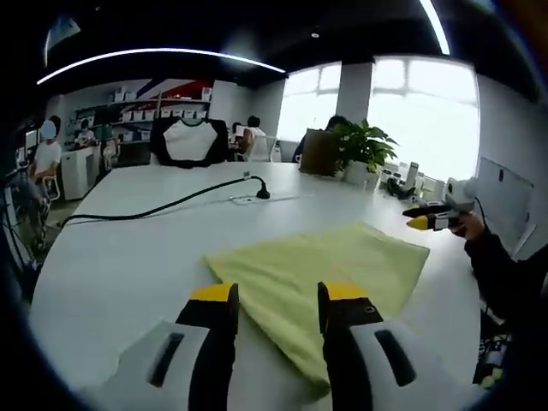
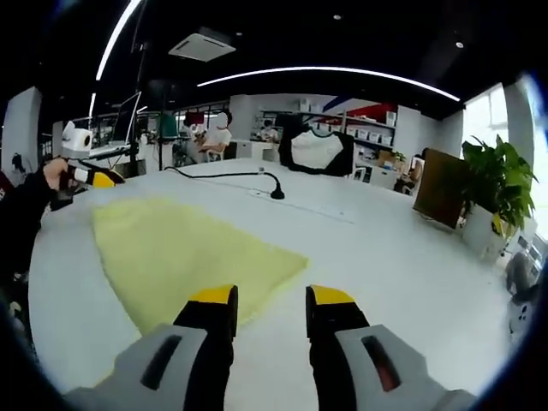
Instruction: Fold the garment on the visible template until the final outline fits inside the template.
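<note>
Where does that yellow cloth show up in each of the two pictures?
Left gripper view: the yellow cloth lies centre to lower right, running beneath the right jaw.
Right gripper view: it lies left of centre, just ahead of the left jaw.
Shared landmark: the black cable on the white table beyond it.

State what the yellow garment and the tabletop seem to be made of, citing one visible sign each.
Yellow garment: likely soft woven or knit cloth, matte; it lies limp with soft folded edges. Tabletop: probably laminate or painted board, smooth white with a faint sheen; exact material unclear.
</note>
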